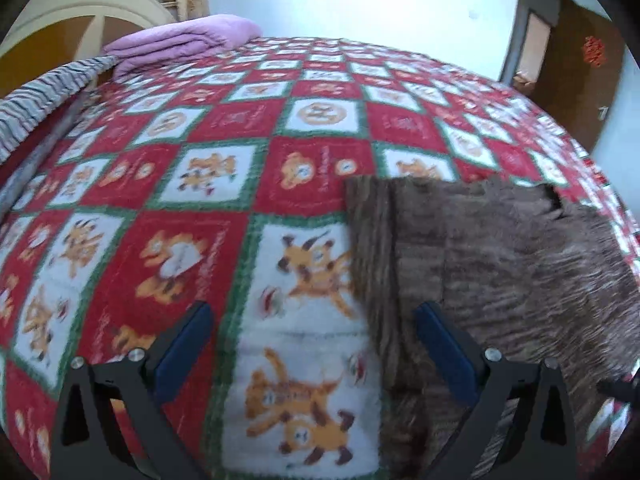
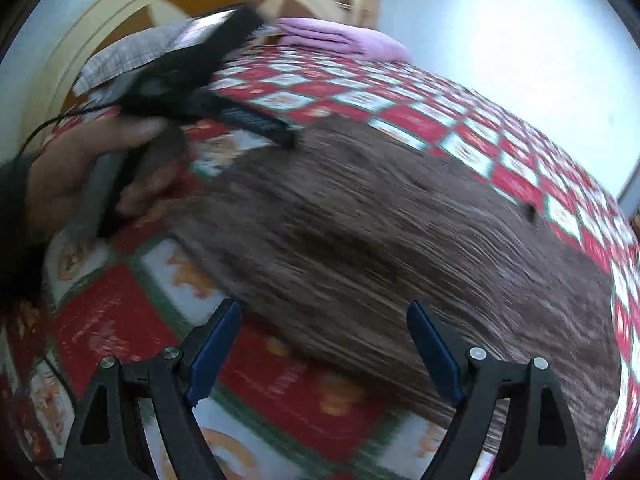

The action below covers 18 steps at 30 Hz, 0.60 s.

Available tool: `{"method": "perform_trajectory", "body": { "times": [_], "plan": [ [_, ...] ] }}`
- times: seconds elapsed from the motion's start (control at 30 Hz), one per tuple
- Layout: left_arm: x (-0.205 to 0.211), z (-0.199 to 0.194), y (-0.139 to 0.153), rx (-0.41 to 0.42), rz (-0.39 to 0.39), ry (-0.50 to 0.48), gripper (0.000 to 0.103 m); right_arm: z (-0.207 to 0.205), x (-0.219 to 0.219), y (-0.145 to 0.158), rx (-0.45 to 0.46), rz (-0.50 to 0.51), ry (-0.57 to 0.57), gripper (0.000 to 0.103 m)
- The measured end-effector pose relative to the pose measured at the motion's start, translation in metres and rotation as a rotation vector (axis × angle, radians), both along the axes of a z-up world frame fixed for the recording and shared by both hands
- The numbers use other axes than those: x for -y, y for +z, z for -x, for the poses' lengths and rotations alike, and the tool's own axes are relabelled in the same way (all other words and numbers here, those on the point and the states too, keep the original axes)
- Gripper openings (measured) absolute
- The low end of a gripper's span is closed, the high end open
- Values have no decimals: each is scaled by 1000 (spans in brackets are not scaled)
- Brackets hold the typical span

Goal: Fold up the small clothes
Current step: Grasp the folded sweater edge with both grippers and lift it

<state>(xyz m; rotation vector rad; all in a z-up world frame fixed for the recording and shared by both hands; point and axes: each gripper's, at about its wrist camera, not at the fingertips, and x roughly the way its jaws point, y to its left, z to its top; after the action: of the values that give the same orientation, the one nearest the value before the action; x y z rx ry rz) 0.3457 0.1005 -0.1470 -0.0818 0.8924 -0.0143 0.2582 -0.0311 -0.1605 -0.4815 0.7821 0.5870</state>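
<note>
The brown garment (image 2: 360, 232) lies flat on the bed (image 1: 224, 128), ahead of the gaping, empty right tool (image 2: 324, 344); the left tool (image 1: 312, 340), also open, straddles its near edge.
</note>
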Motion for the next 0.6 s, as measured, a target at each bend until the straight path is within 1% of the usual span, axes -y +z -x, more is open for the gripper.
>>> {"method": "perform_trajectory", "body": {
  "times": [0.13, 0.17, 0.23, 0.33, 0.5, 0.57, 0.6],
  "plan": [
    [5, -10, 0, 1, 35, -55, 102, 10, -27, -3, 23, 32, 61, 86],
    [7, -14, -1, -4, 41, -63, 97, 10, -32, -4, 25, 39, 69, 86],
    [9, -20, -3, -13, 55, -84, 93, 12, -43, -7, 36, 57, 86, 86],
    [13, -27, -3, -12, 77, -106, 91, 17, -57, -11, 46, 74, 102, 86],
    [19, -34, -4, -10, 119, -155, 83, 19, -74, -16, 74, 91, 107, 85],
    [20, -36, -3, -3, 144, -166, 75, 17, -78, -16, 78, 92, 106, 85],
    [19, -37, -3, -2, 157, -169, 73, 16, -80, -17, 82, 94, 107, 83]
  ]
}}
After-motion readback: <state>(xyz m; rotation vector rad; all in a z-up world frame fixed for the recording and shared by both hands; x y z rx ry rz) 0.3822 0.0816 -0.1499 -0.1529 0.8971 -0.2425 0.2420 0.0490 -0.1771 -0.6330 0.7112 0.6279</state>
